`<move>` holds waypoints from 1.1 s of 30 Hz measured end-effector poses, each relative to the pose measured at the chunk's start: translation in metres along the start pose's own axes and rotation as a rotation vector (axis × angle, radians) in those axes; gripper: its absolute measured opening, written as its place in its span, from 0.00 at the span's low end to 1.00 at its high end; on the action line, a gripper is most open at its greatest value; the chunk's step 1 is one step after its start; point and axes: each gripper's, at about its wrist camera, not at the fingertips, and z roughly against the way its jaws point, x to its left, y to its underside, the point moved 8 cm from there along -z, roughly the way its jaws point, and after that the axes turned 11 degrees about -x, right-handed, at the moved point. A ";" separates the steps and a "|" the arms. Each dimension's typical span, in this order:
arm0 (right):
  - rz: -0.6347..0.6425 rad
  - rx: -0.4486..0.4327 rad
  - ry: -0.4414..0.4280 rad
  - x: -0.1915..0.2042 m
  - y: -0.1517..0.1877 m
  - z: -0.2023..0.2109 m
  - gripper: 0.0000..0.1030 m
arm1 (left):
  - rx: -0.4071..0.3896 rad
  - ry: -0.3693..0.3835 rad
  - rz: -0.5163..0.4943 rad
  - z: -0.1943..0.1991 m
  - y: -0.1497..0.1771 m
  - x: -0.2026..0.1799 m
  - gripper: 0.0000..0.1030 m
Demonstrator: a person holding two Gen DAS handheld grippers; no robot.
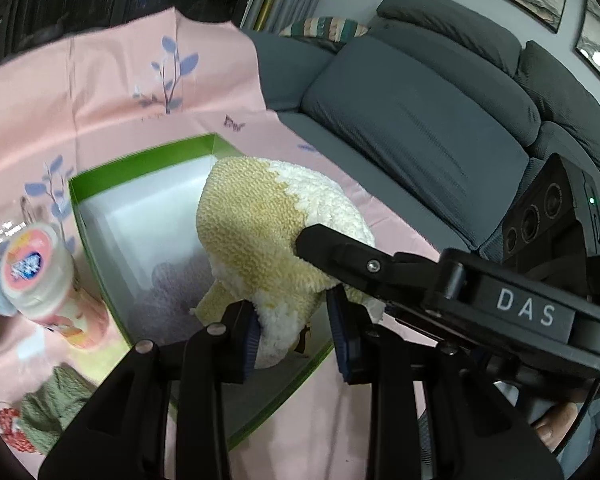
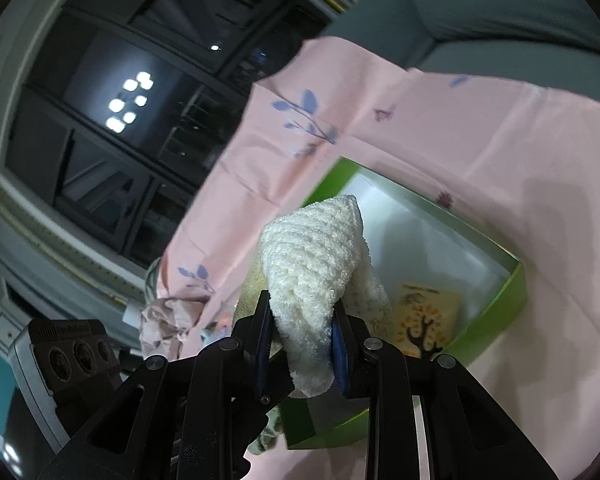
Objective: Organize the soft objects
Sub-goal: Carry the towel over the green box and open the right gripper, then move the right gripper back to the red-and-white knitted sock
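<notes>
Our left gripper pinches the yellow-and-white knitted towel at six o'clock, hanging over the green box. Our right gripper clamps its white end too. We should probably lower both ends together, keeping the cloth inside the green walls. At nine o'clock a round tub crowds the box; toward three o'clock the pink cloth lies bare.
</notes>
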 end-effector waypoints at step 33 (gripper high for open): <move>0.270 -0.141 0.166 0.043 -0.004 0.021 0.94 | -0.001 -0.085 0.103 0.055 0.006 0.039 0.62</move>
